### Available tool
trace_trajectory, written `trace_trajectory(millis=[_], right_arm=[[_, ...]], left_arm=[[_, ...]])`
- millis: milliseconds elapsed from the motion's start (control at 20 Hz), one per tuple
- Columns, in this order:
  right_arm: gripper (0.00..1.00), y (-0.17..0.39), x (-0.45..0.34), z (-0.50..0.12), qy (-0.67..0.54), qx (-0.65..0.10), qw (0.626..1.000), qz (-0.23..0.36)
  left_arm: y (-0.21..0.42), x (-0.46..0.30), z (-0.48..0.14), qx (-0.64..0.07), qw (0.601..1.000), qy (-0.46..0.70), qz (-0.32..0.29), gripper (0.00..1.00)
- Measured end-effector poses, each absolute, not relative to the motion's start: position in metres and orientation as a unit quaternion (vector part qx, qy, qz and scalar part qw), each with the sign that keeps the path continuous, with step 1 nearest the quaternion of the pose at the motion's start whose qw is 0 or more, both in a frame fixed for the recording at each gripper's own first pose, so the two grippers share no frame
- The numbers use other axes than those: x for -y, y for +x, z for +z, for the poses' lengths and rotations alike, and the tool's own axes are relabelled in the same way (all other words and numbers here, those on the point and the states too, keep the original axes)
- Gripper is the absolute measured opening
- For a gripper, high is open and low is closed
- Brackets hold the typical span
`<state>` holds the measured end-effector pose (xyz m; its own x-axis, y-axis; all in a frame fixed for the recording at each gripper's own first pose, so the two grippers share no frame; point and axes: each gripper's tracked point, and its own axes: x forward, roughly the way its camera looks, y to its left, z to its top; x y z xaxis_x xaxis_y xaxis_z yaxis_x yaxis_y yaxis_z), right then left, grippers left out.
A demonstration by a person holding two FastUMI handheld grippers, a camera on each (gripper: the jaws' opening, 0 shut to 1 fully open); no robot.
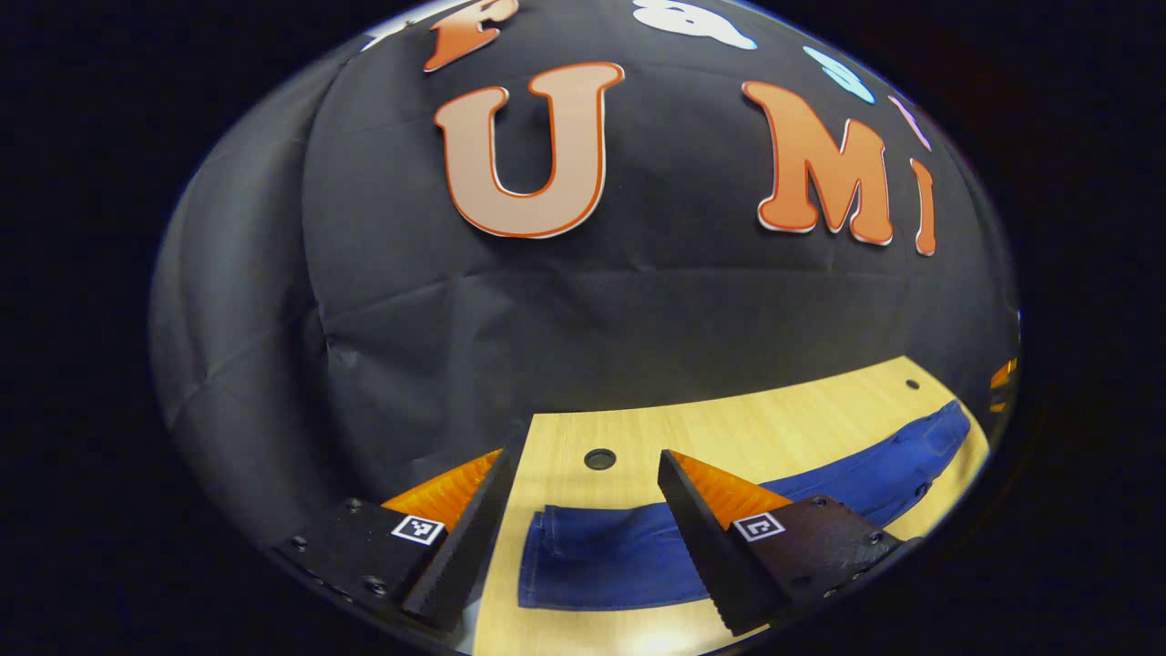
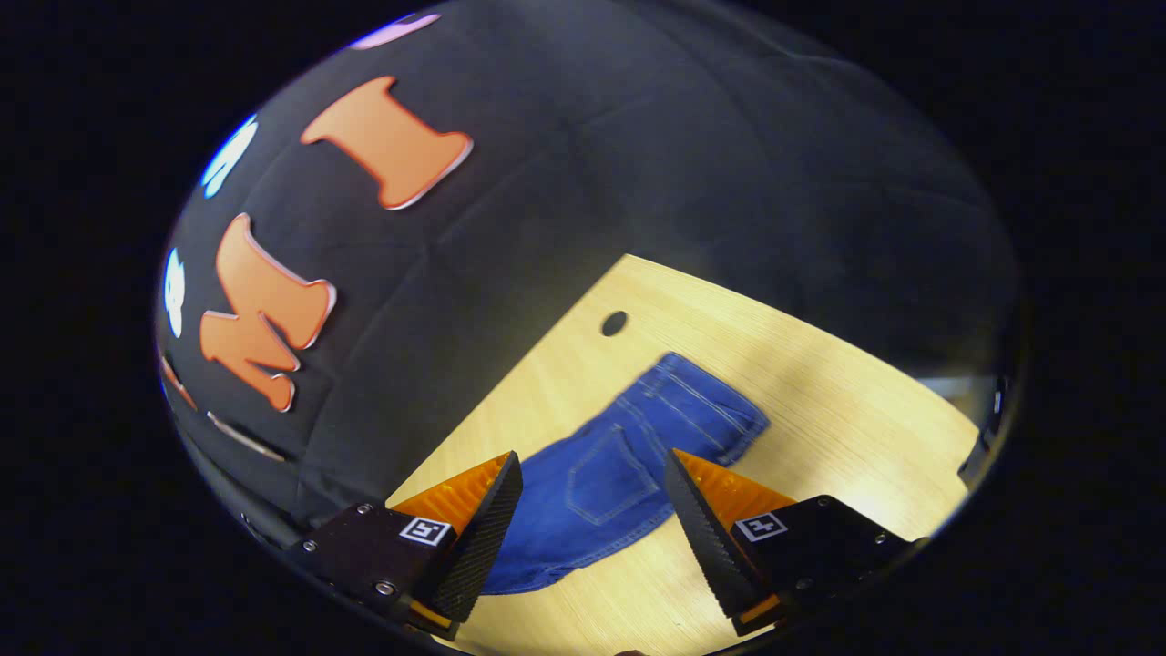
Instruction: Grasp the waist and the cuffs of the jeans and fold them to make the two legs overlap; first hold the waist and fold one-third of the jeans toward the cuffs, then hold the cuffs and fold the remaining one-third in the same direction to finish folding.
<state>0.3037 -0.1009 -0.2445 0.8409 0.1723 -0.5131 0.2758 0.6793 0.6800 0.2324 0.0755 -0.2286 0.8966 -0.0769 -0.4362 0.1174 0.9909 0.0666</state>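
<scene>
Blue jeans lie flat on a light wooden table. In the left gripper view the cuff end of the jeans (image 1: 601, 556) lies between and just beyond the fingers, and the rest runs off to the right toward the waist. My left gripper (image 1: 583, 528) hovers open above the cuffs, holding nothing. In the right gripper view the waist end of the jeans (image 2: 638, 446), with a back pocket showing, points away toward the far table edge. My right gripper (image 2: 592, 519) is open above the seat of the jeans, with nothing between its fingers.
The wooden table (image 1: 756, 428) has a round cable hole (image 1: 599, 458) just past the cuffs, and a hole (image 2: 614, 322) shows beyond the waist in the right gripper view. The black booth wall stands close behind the table's far edge. Bare table (image 2: 865, 437) lies right of the waist.
</scene>
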Motion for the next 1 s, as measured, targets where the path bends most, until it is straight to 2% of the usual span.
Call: trace_trajectory(millis=[150, 400, 600, 900, 950, 1000], right_arm=[[0.98, 0.305, 0.119, -0.296, 0.422, -0.308, 0.849, -0.079], [0.98, 0.331, 0.143, -0.361, 0.442, -0.339, 0.82, -0.134], [0.98, 0.359, 0.157, -0.379, 0.464, -0.331, 0.806, -0.157], [0.97, 0.391, 0.152, -0.377, 0.48, -0.312, 0.807, -0.147], [0.94, 0.393, 0.152, -0.38, 0.475, -0.315, 0.807, -0.156], [0.82, 0.394, 0.152, -0.386, 0.468, -0.32, 0.807, -0.167]], left_arm=[[0.236, -0.074, -0.224, -0.205, 0.978, 0.005, -0.045, 0.99], [0.235, -0.078, -0.22, -0.196, 0.98, 0.01, -0.032, 0.99], [0.232, -0.078, -0.223, -0.201, 0.979, 0.004, -0.014, 0.99], [0.231, -0.088, -0.222, -0.196, 0.98, 0.021, 0.013, 0.99], [0.231, -0.089, -0.222, -0.193, 0.981, 0.022, 0.015, 0.99], [0.231, -0.089, -0.222, -0.192, 0.981, 0.023, 0.015, 0.99]])
